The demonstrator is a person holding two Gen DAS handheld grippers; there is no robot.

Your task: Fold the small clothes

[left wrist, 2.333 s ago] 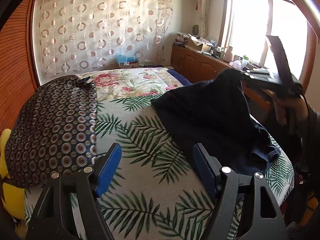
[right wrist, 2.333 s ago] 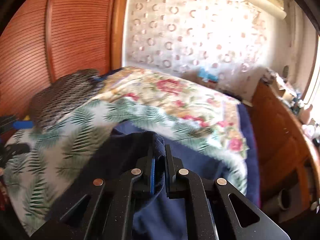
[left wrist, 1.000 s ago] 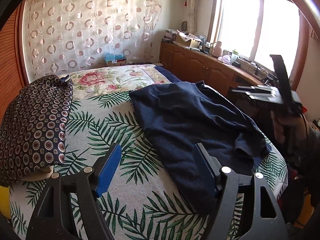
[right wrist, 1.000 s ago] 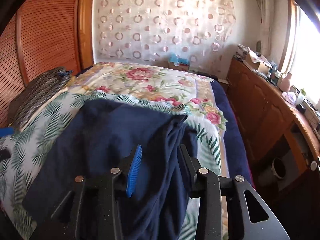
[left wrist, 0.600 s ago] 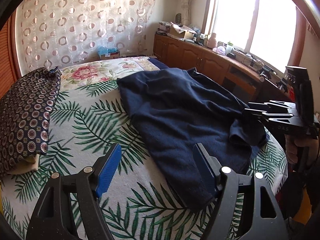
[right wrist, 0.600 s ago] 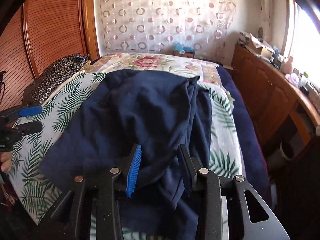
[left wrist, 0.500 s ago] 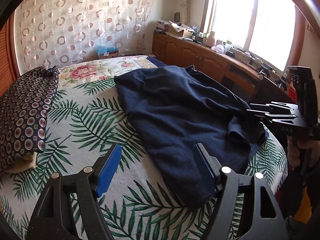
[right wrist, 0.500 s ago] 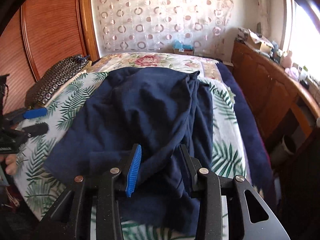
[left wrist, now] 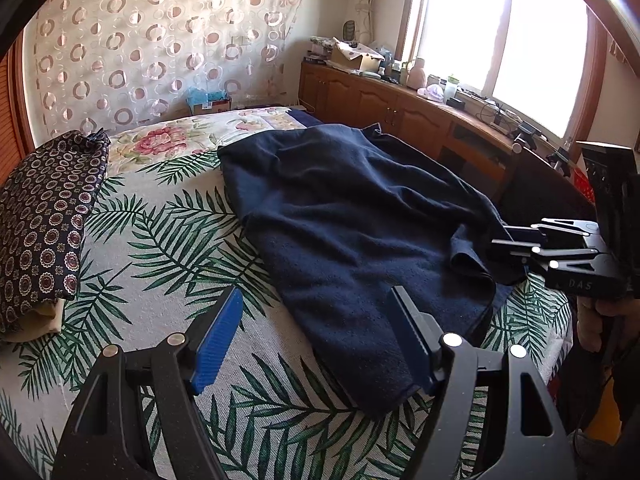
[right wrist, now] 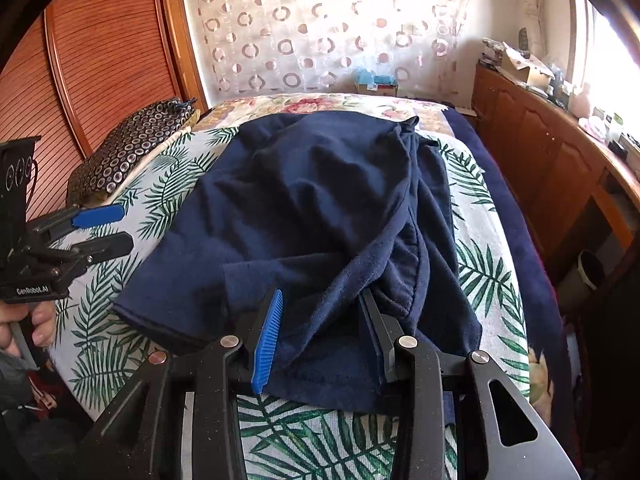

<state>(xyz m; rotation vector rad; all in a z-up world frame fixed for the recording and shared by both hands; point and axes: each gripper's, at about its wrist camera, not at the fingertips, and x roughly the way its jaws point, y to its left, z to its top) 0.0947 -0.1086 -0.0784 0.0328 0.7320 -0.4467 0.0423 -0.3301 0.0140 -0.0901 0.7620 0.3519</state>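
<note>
A dark navy garment (left wrist: 352, 216) lies rumpled on the leaf-print bedspread (left wrist: 168, 248); it also shows in the right wrist view (right wrist: 312, 208). My left gripper (left wrist: 316, 328) is open and empty, just short of the garment's near corner; it also shows at the left of the right wrist view (right wrist: 108, 228). My right gripper (right wrist: 320, 320) is open, its jaws on either side of a bunched fold at the garment's near edge. In the left wrist view it (left wrist: 508, 240) sits at the garment's right edge.
A dark circle-patterned pillow (left wrist: 44, 216) lies at the bed's left side by the wooden wardrobe (right wrist: 92, 64). A wooden cabinet (left wrist: 400, 108) with clutter runs along the window side. A bin (right wrist: 588, 272) stands on the floor beside the bed.
The right gripper opened and let the garment drop, and it now lies spread on the bed. The right gripper then lowered to the garment's near edge. The left gripper stayed open.
</note>
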